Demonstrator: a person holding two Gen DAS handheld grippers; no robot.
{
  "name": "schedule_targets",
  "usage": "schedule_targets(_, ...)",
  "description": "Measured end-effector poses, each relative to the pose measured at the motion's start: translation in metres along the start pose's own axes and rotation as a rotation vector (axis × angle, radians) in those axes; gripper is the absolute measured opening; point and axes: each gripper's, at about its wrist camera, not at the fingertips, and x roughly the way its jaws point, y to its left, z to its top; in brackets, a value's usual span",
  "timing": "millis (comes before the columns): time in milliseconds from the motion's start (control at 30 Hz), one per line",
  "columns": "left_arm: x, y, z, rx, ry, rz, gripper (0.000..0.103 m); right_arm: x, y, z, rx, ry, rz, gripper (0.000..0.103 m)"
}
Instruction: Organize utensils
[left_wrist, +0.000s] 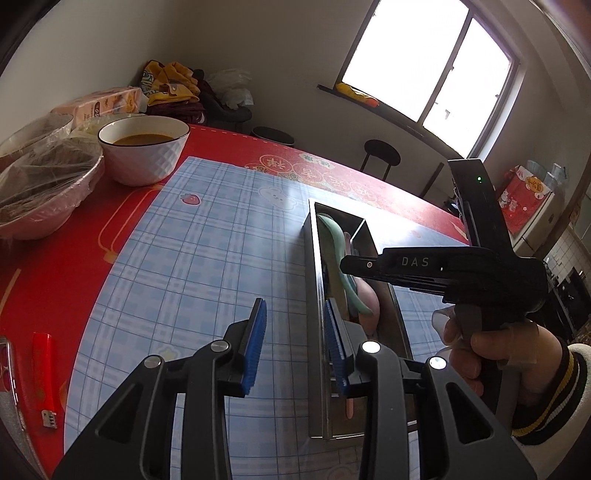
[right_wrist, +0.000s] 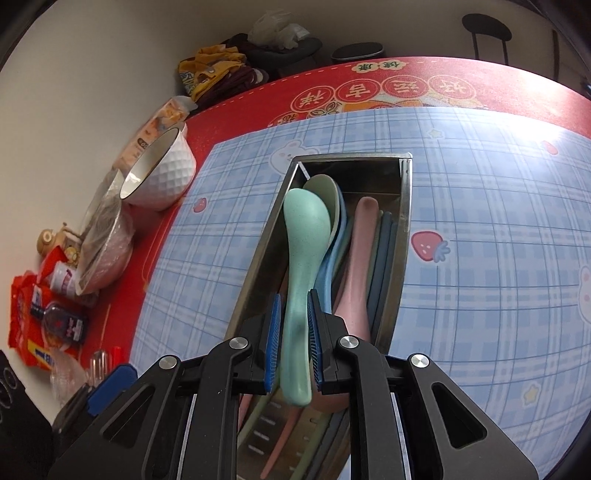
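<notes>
a white bowl (left_wrist: 142, 151) holding brown soup is sitting on the red tablecloth (left_wrist: 55, 236), just off the corner of the blue checked mat (left_wrist: 207, 251). beside it a pink bowl (left_wrist: 40, 192) is lying under plastic wrap, touching or nearly touching it (hard to tell which). a red lighter (left_wrist: 44, 376) is resting near the table's edge. behind the bowls a tissue pack (left_wrist: 107, 103) is standing, and a heap of yellow and dark clothes (left_wrist: 177, 92) is piling against the wall. a black stool (left_wrist: 380, 155) is standing under the bright window (left_wrist: 428, 62). snack packets (right_wrist: 33, 317) are crowding the far end.
</notes>
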Motion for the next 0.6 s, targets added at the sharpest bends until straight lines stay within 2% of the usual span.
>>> schedule_targets(67, 0.001, -0.002, 0.000, 0.003, 0.002, 0.002, 0.032, -0.003, 0.004, -0.001, -0.007, -0.002, 0.026, 0.016)
schedule_targets(167, 0.000, -0.005, 0.000, 0.009, -0.001, 0.009, 0.036, -0.014, 0.006, -0.001, -0.033, -0.038, 0.021, 0.019)
schedule_targets(267, -0.001, -0.010, 0.000, 0.020, -0.006, 0.017, 0.041, -0.029, 0.001, 0.000, -0.051, -0.092, -0.009, 0.031)
schedule_targets(333, -0.003, -0.015, 0.001, 0.029, -0.014, 0.021, 0.047, -0.040, -0.005, 0.000, -0.072, -0.131, -0.050, 0.045)
schedule_targets(500, -0.007, -0.030, 0.003, 0.062, -0.031, 0.036, 0.056, -0.062, -0.020, -0.005, -0.153, -0.197, -0.123, 0.052)
schedule_targets(600, -0.008, -0.042, 0.004, 0.093, -0.044, 0.050, 0.066, -0.077, -0.032, -0.011, -0.178, -0.228, -0.133, 0.058)
